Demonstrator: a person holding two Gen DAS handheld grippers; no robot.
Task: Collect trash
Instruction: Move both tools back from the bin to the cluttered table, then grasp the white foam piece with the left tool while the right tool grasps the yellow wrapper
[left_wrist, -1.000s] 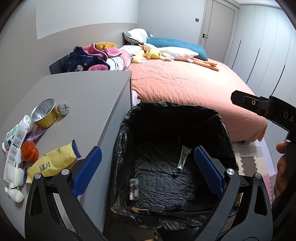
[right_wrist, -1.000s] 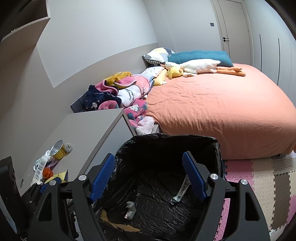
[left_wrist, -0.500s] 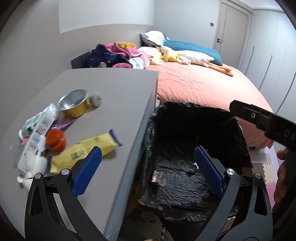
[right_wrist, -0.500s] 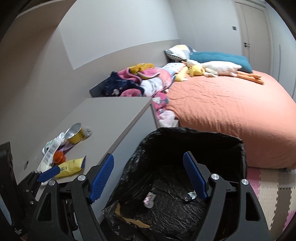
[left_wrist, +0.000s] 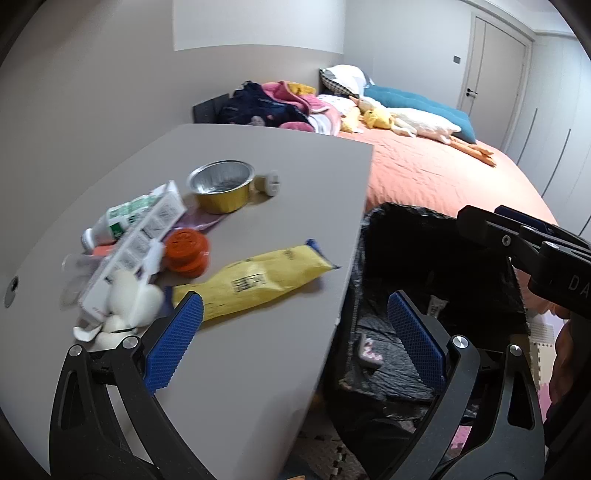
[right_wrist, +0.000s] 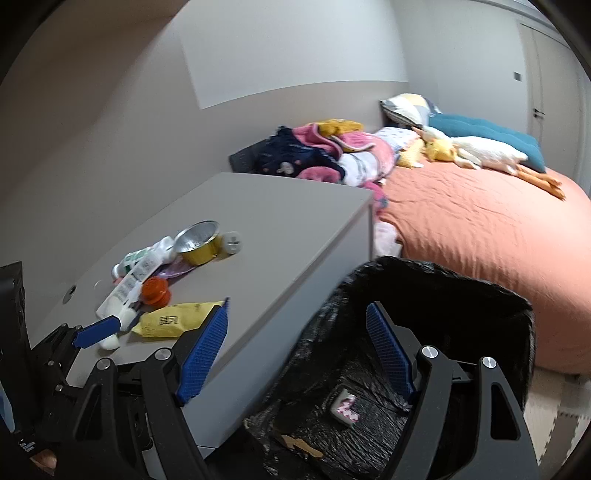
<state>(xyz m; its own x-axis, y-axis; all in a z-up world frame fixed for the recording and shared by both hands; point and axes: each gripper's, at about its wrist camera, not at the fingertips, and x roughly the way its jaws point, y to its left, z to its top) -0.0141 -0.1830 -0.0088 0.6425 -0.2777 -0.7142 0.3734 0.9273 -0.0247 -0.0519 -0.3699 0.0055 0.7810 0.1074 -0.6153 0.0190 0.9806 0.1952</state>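
Trash (left_wrist: 258, 286): your empty left gripper (left_wrist: 291, 343), jaws wide, hovers just short of the yellow wrapper at the bench (left_wrist: 258, 369) edge. Your right gripper (right_wrist: 295, 354), equally wide, holds nothing. The wrapper looks light, soft and crinkly; pinch it mid-length. The lined bin (right_wrist: 461, 295) beside the bench gapes open, unobstructed.

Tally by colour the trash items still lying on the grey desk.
Yellow: 1, flat yellow snack packet
Gold: 1, gold foil cup
Orange: 1, round orange lid
White: 4, green-labelled white bottle, long white box, small white cap, crumpled white tissue
Total: 7
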